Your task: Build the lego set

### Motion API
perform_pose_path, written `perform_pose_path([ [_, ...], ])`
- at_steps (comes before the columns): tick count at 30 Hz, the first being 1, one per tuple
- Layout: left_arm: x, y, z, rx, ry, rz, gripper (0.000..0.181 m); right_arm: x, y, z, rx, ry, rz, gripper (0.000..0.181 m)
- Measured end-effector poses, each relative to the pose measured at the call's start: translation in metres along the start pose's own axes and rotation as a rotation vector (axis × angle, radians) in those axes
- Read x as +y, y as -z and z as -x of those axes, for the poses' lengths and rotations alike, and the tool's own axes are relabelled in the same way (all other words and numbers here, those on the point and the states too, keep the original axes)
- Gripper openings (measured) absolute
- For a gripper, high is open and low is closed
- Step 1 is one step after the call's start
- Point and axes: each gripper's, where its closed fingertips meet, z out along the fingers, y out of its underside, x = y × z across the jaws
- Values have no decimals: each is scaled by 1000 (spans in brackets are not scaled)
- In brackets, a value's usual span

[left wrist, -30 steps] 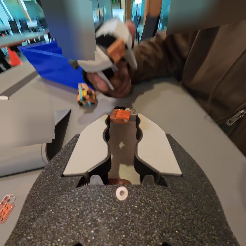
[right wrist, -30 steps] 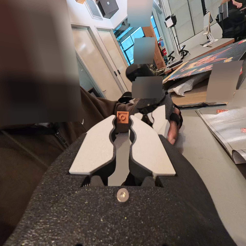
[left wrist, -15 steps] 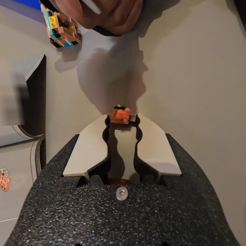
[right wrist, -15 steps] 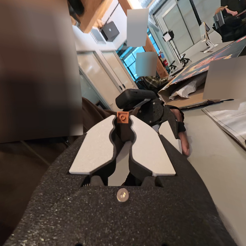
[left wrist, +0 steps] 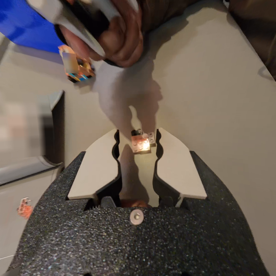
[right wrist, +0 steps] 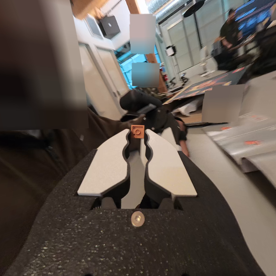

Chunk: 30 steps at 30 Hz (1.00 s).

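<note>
Lego sub-assembly (left wrist: 142, 144) is sitting on the desk (left wrist: 209, 104) between the spread fingers of the left claw (left wrist: 137, 135), freed for adding to. Right claw (right wrist: 137, 133) is pinching an orange plate (right wrist: 137, 131) aloft, seemingly readied for pressing on.

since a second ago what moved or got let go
The left gripper has opened and let go of the small orange and grey assembly, which now lies loose between its fingers on the table. The right gripper has come closer over the striped lego model. It stays shut on the small orange plate.
</note>
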Motion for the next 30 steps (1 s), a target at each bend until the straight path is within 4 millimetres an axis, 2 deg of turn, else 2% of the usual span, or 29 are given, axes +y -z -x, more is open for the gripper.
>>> perform_pose_path([
  [4,-25,17,18,-82,62,-158,46,0,4,-6,133,275,20,16],
  [8,-53,39,34,-77,246,-399,44,-7,7,-4,225,585,-25,16],
  [12,-74,56,44,45,512,-641,41,-8,3,2,291,889,-49,16],
  [15,-85,55,41,166,648,-746,41,-2,-5,4,333,1050,-20,16],
  [18,-94,50,33,252,717,-790,41,3,-10,5,366,1165,9,16],
  [22,-105,53,25,342,758,-838,40,0,-12,6,402,1248,10,16],
  [26,-104,53,25,361,772,-832,39,-2,-11,9,418,1291,5,16],
  [30,-102,48,20,421,800,-823,37,4,-13,11,405,1346,31,16],
])
